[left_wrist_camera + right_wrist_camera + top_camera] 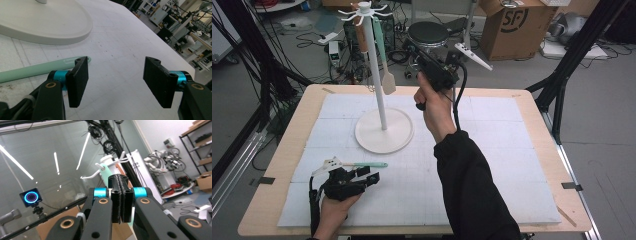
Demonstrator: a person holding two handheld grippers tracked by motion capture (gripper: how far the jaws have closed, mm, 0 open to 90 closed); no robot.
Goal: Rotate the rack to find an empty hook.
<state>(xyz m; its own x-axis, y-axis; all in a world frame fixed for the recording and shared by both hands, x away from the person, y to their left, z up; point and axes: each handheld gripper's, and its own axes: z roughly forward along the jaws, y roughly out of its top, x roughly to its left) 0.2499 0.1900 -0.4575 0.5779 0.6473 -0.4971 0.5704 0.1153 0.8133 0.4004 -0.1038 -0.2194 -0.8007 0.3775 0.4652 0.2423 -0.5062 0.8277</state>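
Observation:
A white hook rack (377, 75) stands on a round base (384, 132) at the mat's far middle. From its hooks hang a mint-handled spatula (379, 40) and a brown-handled utensil (361, 37). My right gripper (409, 45) is raised just right of the rack. Its jaws (120, 180) are shut together with nothing between them, and the hanging mint handle (105, 173) lies behind them. My left gripper (367, 175) rests low at the mat's near left, open (116, 75) and empty. A second mint-handled utensil (369, 164) lies flat on the mat beside its left jaw (32, 70).
A white foam mat (492, 165) covers the wooden table (287, 150). The rack's base (45, 22) lies just beyond the left gripper. Behind the table are a black stool (428, 32), a cardboard box (517, 25) and cables on the floor.

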